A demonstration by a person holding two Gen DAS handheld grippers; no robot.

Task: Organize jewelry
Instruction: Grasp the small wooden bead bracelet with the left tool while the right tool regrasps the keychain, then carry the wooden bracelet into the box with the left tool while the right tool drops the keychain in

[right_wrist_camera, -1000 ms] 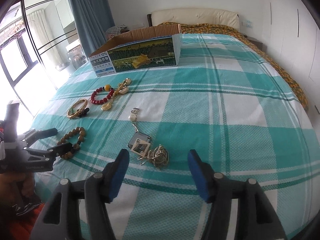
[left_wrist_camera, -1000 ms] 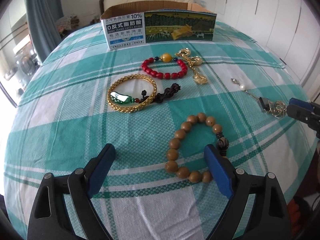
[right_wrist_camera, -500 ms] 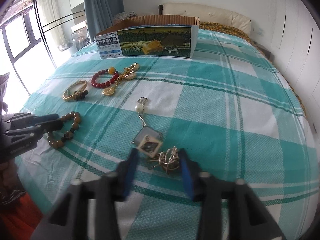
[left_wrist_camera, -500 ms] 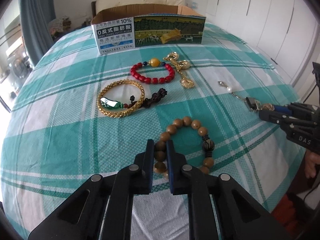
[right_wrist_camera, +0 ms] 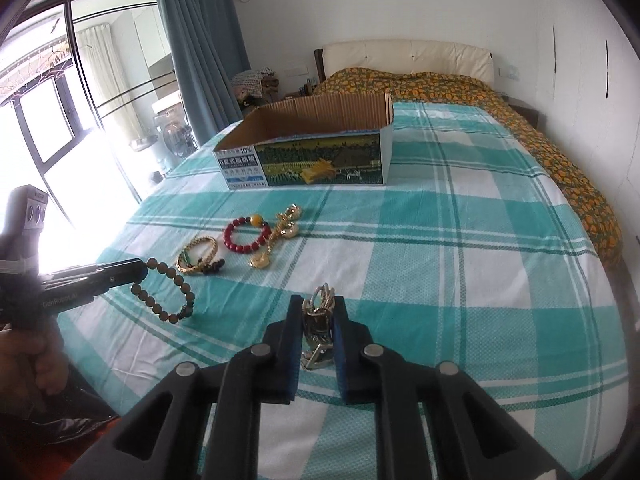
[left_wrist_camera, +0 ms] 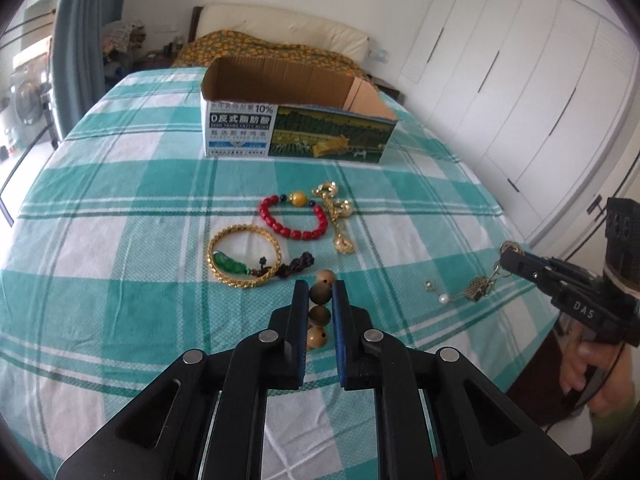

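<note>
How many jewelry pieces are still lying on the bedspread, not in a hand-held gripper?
3, maybe more where they overlap: gold bangle with a green charm nearest, red bead bracelet behind it, gold chain piece just right of that.

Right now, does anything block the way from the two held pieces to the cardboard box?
Nothing walls it off. The red bracelet, gold bangle and gold charm lie flat on the bedspread before the open cardboard box, passable overhead.

Bright daylight floods in from the window (right_wrist_camera: 48,128) at far left, blown out to white glare. Shadows on the bed (right_wrist_camera: 460,264) are soft. Fisheye bending darkens every corner; focus is sharp.
</note>
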